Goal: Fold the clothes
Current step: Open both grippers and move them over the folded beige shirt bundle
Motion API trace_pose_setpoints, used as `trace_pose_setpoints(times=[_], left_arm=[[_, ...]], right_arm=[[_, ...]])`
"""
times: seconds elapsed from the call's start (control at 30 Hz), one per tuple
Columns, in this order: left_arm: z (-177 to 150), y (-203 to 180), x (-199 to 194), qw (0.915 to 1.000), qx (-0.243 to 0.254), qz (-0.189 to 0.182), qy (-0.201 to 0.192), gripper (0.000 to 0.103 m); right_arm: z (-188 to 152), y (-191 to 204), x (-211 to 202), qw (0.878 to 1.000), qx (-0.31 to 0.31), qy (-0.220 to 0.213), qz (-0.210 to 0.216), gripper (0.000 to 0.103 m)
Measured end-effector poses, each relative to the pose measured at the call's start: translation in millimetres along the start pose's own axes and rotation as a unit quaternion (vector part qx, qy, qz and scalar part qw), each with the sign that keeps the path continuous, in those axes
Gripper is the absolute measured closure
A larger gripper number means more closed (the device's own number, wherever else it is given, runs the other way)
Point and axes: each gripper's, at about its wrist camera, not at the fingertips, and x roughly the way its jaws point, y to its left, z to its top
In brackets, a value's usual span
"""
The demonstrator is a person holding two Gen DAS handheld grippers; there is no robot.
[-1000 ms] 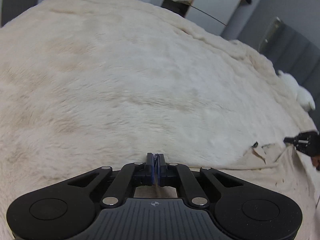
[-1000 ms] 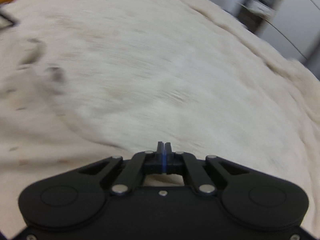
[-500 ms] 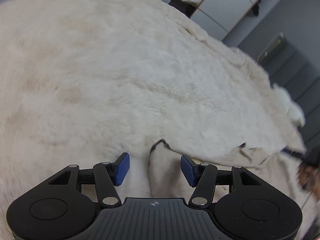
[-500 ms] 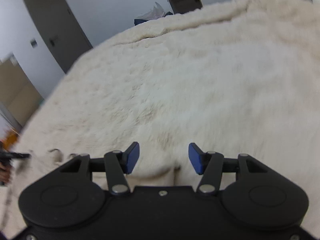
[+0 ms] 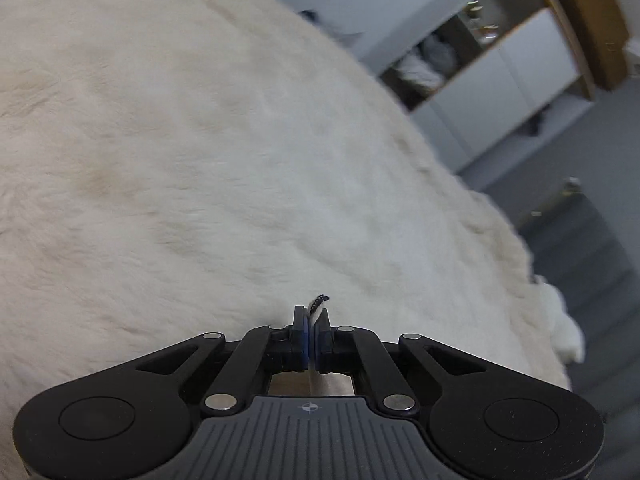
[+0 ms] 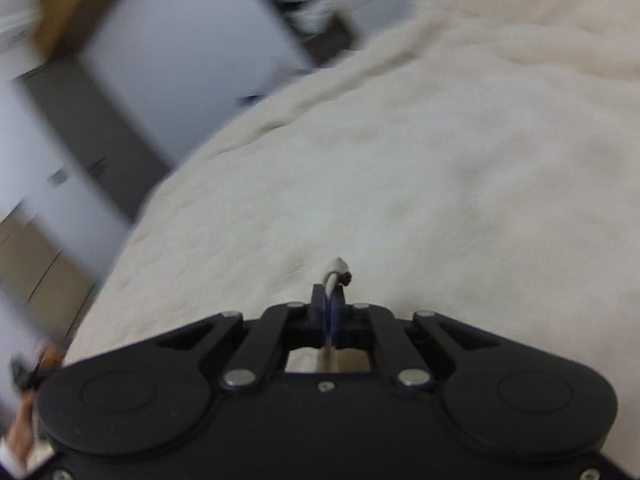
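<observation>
Mounted behind each gripper, angled down along closed fingers, close above the cream fleece blanket (image 5: 224,168). Left view sharp, right view motion-blurred. Shared: blanket and grey shelving unit (image 5: 476,68).

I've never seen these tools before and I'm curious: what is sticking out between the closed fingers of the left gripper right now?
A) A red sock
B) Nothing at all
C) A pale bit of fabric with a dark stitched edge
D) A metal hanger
C: in the left wrist view, the left gripper is shut on a thin pale fabric edge with a dark stitched tip poking up between the blue pads, above the cream furry blanket.
</observation>
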Motion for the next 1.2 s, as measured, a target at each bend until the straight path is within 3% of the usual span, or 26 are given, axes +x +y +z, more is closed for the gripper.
trace_pose_setpoints(times=[0.07, 0.1, 0.13, 0.17, 0.2, 0.23, 0.27, 0.37, 0.43, 0.5, 0.63, 0.73, 0.77, 0.87, 0.93, 1.0, 1.07, 1.2], left_arm=[[-5.9, -10.8, 11.9, 0.9988, 0.029, 0.031, 0.023, 0.096], [-6.2, -13.7, 9.8, 0.9985, 0.036, 0.035, 0.02, 0.09], [-5.0, -18.1, 5.1, 0.9982, 0.04, 0.04, 0.021, 0.07], [-3.9, -22.1, -0.7, 0.9978, 0.045, 0.045, 0.019, 0.056], [-2.8, -24.4, -10.6, 0.9974, 0.047, 0.053, 0.01, 0.052], [-2.3, -25.9, -18.3, 0.9966, 0.055, 0.061, 0.006, 0.044], [-4.6, -33.2, -39.9, 0.9925, 0.084, 0.088, -0.006, 0.041], [-24.7, -49.0, -88.0, 0.9815, 0.143, 0.123, -0.035, 0.041], [-52.8, -70.0, -119.8, 0.9639, 0.208, 0.154, -0.064, 0.04], [-92.6, -83.5, -153.6, 0.9486, 0.26, 0.163, -0.078, 0.037], [-170.1, -118.5, -183.4, 0.923, 0.342, 0.156, -0.083, 0.027], [-227.2, -143.4, -179.9, 0.8911, 0.415, 0.167, -0.076, 0.026], [-245.9, -150.0, -176.8, 0.8815, 0.437, 0.164, -0.075, 0.026], [-293.8, -160.7, -170.1, 0.8688, 0.482, 0.101, -0.05, 0.026], [-322.9, -167.7, -155.4, 0.8421, 0.52, 0.131, -0.054, 0.026], [-339.8, -169.5, -144.8, 0.8235, 0.542, 0.16, -0.055, 0.026], [-350.0, -164.4, -132.3, 0.8299, 0.524, 0.181, -0.061, 0.026], [-348.7, -149.7, -126.1, 0.855, 0.48, 0.187, -0.057, 0.026]], right_arm=[[-5.0, -0.3, 6.5, 1.0, -0.002, 0.01, -0.029, 0.099], [-6.9, 0.9, 7.1, 0.999, 0.0, 0.006, -0.047, 0.09], [-7.9, 2.0, 6.6, 0.998, 0.001, 0.002, -0.059, 0.084], [-7.7, 2.9, 2.8, 0.998, -0.001, -0.001, -0.06, 0.079], [-7.1, 3.8, -3.1, 0.998, -0.004, 0.0, -0.056, 0.068], [-6.6, 4.7, -8.9, 0.999, -0.007, 0.0, -0.051, 0.067], [-6.7, 6.9, -19.8, 0.999, -0.016, 0.004, -0.046, 0.067], [-15.8, 23.5, -62.5, 0.997, -0.06, 0.003, -0.047, 0.062], [-26.2, 35.4, -92.9, 0.995, -0.092, -0.006, -0.048, 0.048], [-53.1, 52.4, -128.3, 0.99, -0.134, -0.015, -0.035, 0.043], [-98.9, 82.2, -156.2, 0.982, -0.183, -0.011, -0.045, 0.042], [-146.0, 106.1, -170.7, 0.97, -0.238, -0.007, -0.056, 0.04], [-161.1, 112.5, -173.2, 0.964, -0.258, -0.002, -0.061, 0.039], [-204.0, 126.9, -180.2, 0.943, -0.323, 0.013, -0.084, 0.036], [-232.3, 133.2, -184.2, 0.92, -0.378, 0.018, -0.101, 0.035], [-254.7, 135.4, -186.3, 0.897, -0.426, 0.021, -0.118, 0.035], [-272.8, 136.8, -187.9, 0.875, -0.464, 0.019, -0.136, 0.035], [-299.6, 140.9, -172.4, 0.811, -0.553, 0.001, -0.193, 0.035]])
